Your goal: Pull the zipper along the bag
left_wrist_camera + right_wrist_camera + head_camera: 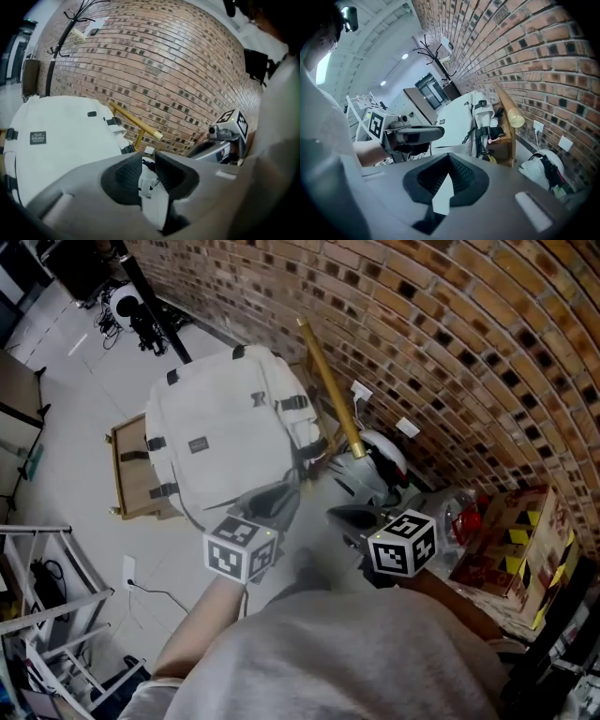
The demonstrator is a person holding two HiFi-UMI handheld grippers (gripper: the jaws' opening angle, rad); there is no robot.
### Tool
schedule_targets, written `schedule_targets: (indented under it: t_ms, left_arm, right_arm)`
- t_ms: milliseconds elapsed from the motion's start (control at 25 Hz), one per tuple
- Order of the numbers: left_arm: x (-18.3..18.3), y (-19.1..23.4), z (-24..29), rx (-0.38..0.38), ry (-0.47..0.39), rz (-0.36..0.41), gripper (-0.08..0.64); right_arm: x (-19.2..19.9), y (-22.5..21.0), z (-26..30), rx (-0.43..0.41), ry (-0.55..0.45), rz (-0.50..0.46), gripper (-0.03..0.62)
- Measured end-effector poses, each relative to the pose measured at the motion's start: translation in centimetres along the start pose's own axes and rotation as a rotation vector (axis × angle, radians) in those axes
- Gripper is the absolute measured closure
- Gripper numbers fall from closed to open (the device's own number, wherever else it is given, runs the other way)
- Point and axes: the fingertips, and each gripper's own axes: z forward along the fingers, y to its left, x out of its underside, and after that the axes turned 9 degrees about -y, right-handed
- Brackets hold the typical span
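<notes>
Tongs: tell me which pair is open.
The left tongs, at the head view's left: a clear gap stands between their pads, while the right tongs are closed tip to tip.

The bag (220,432) sits on a stand (131,479) before the wall (450,324). A pole (330,390) leans at its right, with perhaps a helmet (375,460) beside it. Boxes (511,540) lie farther right. The left gripper (270,501) and right gripper (352,518) sit side by side at the bag's near edge.

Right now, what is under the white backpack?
A wooden stand: its edge sticks out beside the backpack. Most of its top is covered, so anything else there cannot be seen.
</notes>
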Motion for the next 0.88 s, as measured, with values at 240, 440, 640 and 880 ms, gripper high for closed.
schedule_targets:
  t_ms: [240, 440, 640, 880]
  left_arm:
    - [-0.3, 1.5, 4.1, -0.01, 0.084, 0.171, 0.456]
    - [1.1, 3.4, 7.0, -0.015, 0.16, 0.231, 0.44]
    - [1.5, 4.5, 8.3, -0.027, 0.201, 0.252, 0.44]
    - [2.6, 4.9, 9.4, -0.023, 0.253, 0.275, 0.444]
  right_arm:
    - [0.0, -2.2, -1.5, 0.064, -0.035, 0.058, 0.591]
    - [0.2, -3.6, -2.2, 0.106, -0.06, 0.096, 0.591]
    - [0.6, -4.7, -2.4, 0.129, -0.073, 0.134, 0.592]
    - [0.0, -5.2, -1.9, 0.134, -0.09, 0.146, 0.591]
